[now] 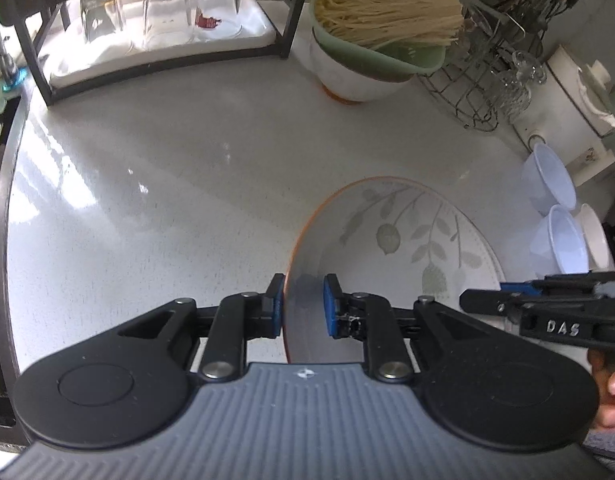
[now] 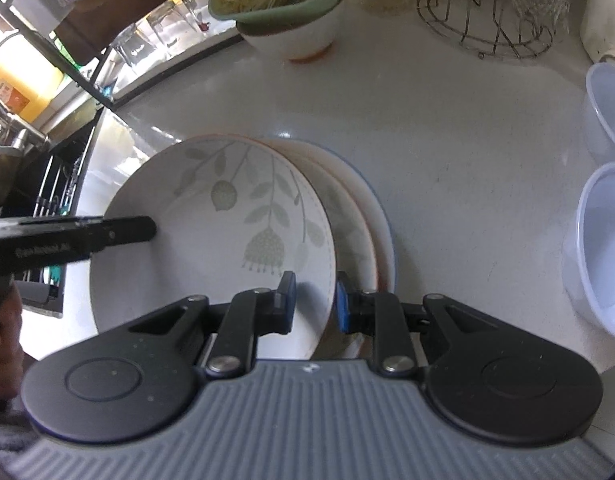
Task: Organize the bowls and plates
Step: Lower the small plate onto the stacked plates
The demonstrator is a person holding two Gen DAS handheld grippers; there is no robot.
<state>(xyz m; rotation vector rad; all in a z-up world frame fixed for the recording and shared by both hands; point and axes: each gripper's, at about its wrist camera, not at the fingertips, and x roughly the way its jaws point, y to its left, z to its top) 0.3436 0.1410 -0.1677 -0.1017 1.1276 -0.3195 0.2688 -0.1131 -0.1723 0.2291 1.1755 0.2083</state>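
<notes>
We hold a white floral-patterned plate with an orange rim (image 1: 391, 240) from both sides above the glossy white desk (image 1: 167, 184). Our left claw (image 1: 303, 306) is clamped on the plate's left edge, blue pads on either face; our right claw (image 2: 313, 304) straddles the right edge, jaws close on the rim, though we cannot tell whether both pads press it. In the right wrist view the plate sits tilted, its right side over a stack of similar plates (image 2: 363, 224) on the desk. At the far side a green bowl of dry noodles (image 1: 379, 24) rests tilted in a white bowl (image 1: 355, 76). Translucent plastic bowls (image 2: 603, 240) stand to the right, upturned glasses (image 1: 163, 12) far left on a rack.
</notes>
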